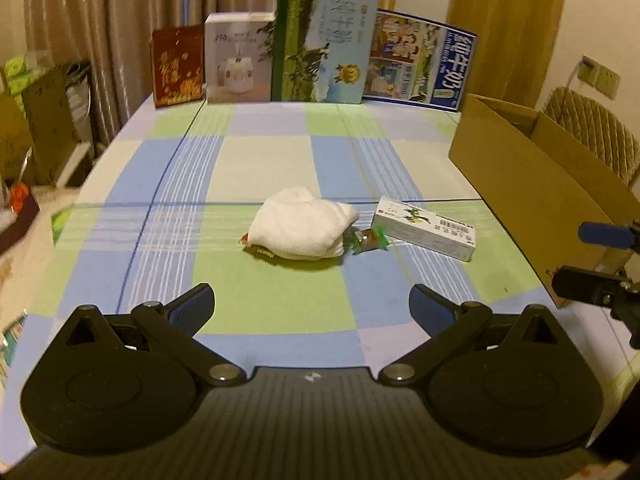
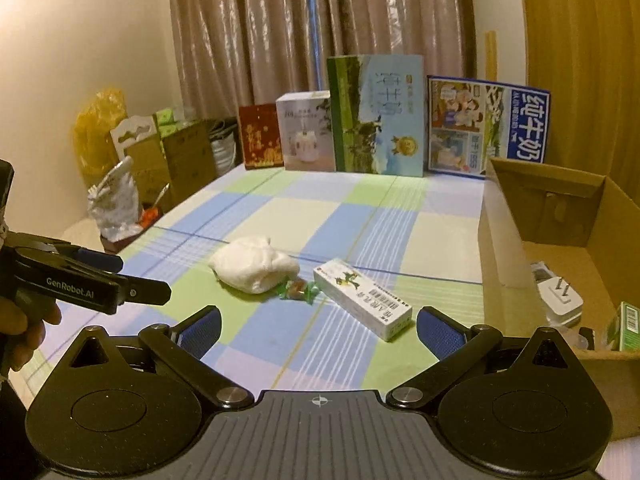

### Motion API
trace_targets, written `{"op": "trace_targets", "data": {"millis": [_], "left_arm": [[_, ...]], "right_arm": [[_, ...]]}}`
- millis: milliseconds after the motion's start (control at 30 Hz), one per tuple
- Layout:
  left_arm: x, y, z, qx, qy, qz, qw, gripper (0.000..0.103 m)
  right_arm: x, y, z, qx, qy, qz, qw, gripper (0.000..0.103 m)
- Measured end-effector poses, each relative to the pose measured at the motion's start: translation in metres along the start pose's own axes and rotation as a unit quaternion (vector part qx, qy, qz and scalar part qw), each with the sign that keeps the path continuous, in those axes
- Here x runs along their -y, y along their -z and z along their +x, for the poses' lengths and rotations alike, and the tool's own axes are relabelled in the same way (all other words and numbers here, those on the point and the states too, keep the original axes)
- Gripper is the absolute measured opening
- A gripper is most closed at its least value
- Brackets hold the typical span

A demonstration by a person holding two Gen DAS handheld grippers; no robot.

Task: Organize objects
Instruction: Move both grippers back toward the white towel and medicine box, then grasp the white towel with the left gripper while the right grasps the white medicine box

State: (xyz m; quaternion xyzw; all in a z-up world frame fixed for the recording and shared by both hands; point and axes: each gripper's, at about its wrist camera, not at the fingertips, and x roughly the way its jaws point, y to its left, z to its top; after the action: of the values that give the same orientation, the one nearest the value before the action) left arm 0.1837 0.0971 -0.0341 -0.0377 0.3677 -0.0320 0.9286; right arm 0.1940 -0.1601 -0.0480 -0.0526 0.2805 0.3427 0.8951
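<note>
Both grippers hover empty with fingers spread wide above the near edge of the table covered in a blue, green and white checked cloth (image 1: 256, 160): the left gripper (image 1: 311, 306) and the right gripper (image 2: 319, 326). Mid-table lie a crumpled white cloth (image 1: 302, 222), a green-wrapped candy (image 1: 370, 240) touching it, and a long white medicine box (image 1: 426, 228) just beside. An open brown cardboard box (image 2: 516, 240) at the right edge holds a white plug adapter (image 2: 558, 300).

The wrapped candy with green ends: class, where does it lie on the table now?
The wrapped candy lies on the checked tablecloth mid-table, between the white cloth bundle on its left and the white medicine box on its right, ahead of both open claws.
</note>
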Motion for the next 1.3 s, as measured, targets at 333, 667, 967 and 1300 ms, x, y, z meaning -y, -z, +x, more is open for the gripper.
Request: {"op": "trace_targets", "data": {"millis": [333,667,967,1300], "left_arm": [[-0.005,0.0,0.017,-0.007,-0.006,-0.008,0.9999,0.102],[-0.002,0.001,0.019,-0.012,-0.004,-0.003,0.9999,0.102],[-0.001,0.002,0.02,-0.017,-0.005,0.002,0.9998,0.102],[0.002,-0.008,0.039,-0.02,-0.02,0.055,0.9981,0.102]], "right_arm": [[0.004,0.003,0.025,-0.039,0.01,0.007,0.999,0.101],[0.004,0.004,0.028,-0.048,0.011,0.008,0.999,0.101],[0.006,0.003,0.03,-0.051,0.011,0.009,0.999,0.101],[0.01,-0.004,0.06,-0.066,0.025,-0.033,0.997,0.101]]}}
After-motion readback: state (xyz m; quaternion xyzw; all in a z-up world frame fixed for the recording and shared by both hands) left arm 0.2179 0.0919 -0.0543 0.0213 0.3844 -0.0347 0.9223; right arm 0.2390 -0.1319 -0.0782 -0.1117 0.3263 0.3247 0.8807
